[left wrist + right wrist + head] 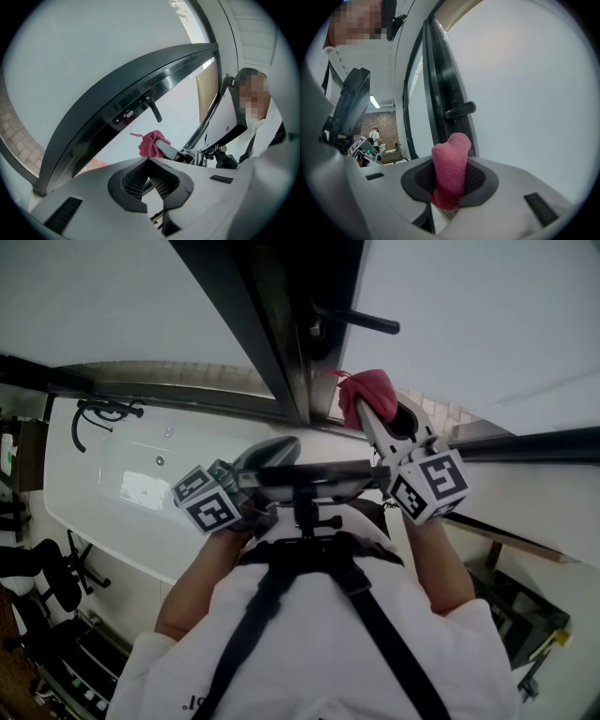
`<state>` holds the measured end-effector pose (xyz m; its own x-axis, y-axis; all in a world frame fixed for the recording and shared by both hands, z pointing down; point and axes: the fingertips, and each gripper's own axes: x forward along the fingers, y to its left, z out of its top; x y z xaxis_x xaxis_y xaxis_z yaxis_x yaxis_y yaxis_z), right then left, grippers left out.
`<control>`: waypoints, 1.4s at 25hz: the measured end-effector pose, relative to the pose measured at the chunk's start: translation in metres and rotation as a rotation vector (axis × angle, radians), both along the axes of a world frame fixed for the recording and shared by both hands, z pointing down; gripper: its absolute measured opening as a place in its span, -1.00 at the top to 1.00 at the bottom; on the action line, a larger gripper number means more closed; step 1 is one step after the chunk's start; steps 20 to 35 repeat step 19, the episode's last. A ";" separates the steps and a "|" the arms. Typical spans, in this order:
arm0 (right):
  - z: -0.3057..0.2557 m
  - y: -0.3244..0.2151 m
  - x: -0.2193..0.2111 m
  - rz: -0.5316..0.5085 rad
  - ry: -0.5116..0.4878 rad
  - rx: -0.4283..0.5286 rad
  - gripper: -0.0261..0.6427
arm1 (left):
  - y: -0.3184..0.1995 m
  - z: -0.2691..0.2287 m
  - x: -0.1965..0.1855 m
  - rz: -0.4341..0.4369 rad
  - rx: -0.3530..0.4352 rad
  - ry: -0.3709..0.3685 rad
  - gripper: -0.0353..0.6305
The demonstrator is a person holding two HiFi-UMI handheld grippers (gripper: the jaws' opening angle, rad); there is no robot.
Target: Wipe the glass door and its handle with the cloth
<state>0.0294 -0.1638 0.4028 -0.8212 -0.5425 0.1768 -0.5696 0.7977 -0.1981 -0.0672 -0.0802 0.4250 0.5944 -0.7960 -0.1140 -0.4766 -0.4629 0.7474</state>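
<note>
**Firmly pinched in the right gripper [450,180]: pink cloth [451,159], just under the handle [460,110]**

Along the right gripper's own jaws: both pads closed on the cloth. A rounded wad standing up past the tips, a smaller fold hanging out below. Above that wad, and apart from it, the dark lever handle, jutting sideways from the black frame [438,79]. Right of the frame, pale glass [534,93] across the rest of the view.

From the head view: cloth [364,392] bunched at the tip of the right gripper [364,411]. Held up just right of the frame [281,343], below the handle [361,322] and clear of it. Impossible to tell there whether touching the glass [469,306] or only near it.

Lower and to the left, close to the chest: left gripper [279,451], well apart from handle and cloth. In its own view, jaw tips brought together [149,164], with nothing between them. Beyond those tips, the cloth [151,143] again on the end of the right gripper. Handle [153,108] above it, with a gap between.

Further out in the head view: a marker cube [208,502] on the left gripper, another on the right. Black straps [272,606] across a white shirt [441,662]. Left of the frame in the right gripper view: a brick wall [386,124] and a distant person [374,136] in a white top.
</note>
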 end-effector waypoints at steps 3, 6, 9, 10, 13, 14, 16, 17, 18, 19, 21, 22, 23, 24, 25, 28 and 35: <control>0.002 -0.001 0.001 0.001 0.003 -0.004 0.64 | -0.001 0.001 0.000 -0.001 -0.001 0.002 0.92; 0.004 -0.004 0.000 0.006 0.003 -0.008 0.64 | -0.003 0.002 -0.002 0.000 -0.002 0.003 0.92; 0.004 -0.005 0.000 0.010 0.005 -0.008 0.64 | -0.004 0.002 -0.004 0.001 -0.003 0.001 0.92; 0.004 -0.005 0.000 0.010 0.004 -0.009 0.64 | -0.005 0.002 -0.004 0.001 -0.002 0.000 0.92; 0.006 -0.005 0.002 0.010 0.003 -0.013 0.64 | -0.004 0.002 -0.003 0.000 -0.001 0.001 0.92; 0.007 -0.004 0.002 0.010 0.004 -0.016 0.64 | -0.004 0.002 -0.003 0.000 -0.001 0.002 0.92; 0.008 -0.003 0.001 0.010 0.006 -0.020 0.64 | -0.004 0.002 -0.004 -0.001 -0.003 0.003 0.92; 0.009 -0.003 0.001 0.009 0.007 -0.022 0.64 | -0.005 0.002 -0.004 0.000 -0.003 0.004 0.92; 0.009 -0.003 0.001 0.009 0.007 -0.023 0.64 | -0.005 0.002 -0.004 0.001 -0.003 0.005 0.92; 0.009 -0.003 0.001 0.009 0.008 -0.024 0.64 | -0.005 0.002 -0.004 0.001 -0.003 0.006 0.92; 0.009 -0.003 0.001 0.009 0.008 -0.024 0.64 | -0.005 0.002 -0.004 0.001 -0.003 0.006 0.92; 0.009 -0.003 0.001 0.009 0.008 -0.024 0.64 | -0.005 0.002 -0.004 0.001 -0.003 0.006 0.92; 0.009 -0.003 0.001 0.009 0.008 -0.024 0.64 | -0.005 0.002 -0.004 0.001 -0.003 0.006 0.92; 0.009 -0.003 0.001 0.009 0.008 -0.024 0.64 | -0.005 0.002 -0.004 0.001 -0.003 0.006 0.92; 0.009 -0.003 0.001 0.009 0.008 -0.024 0.64 | -0.005 0.002 -0.004 0.001 -0.003 0.006 0.92; 0.009 -0.003 0.001 0.009 0.008 -0.024 0.64 | -0.005 0.002 -0.004 0.001 -0.003 0.006 0.92; 0.009 -0.003 0.001 0.009 0.008 -0.024 0.64 | -0.005 0.002 -0.004 0.001 -0.003 0.006 0.92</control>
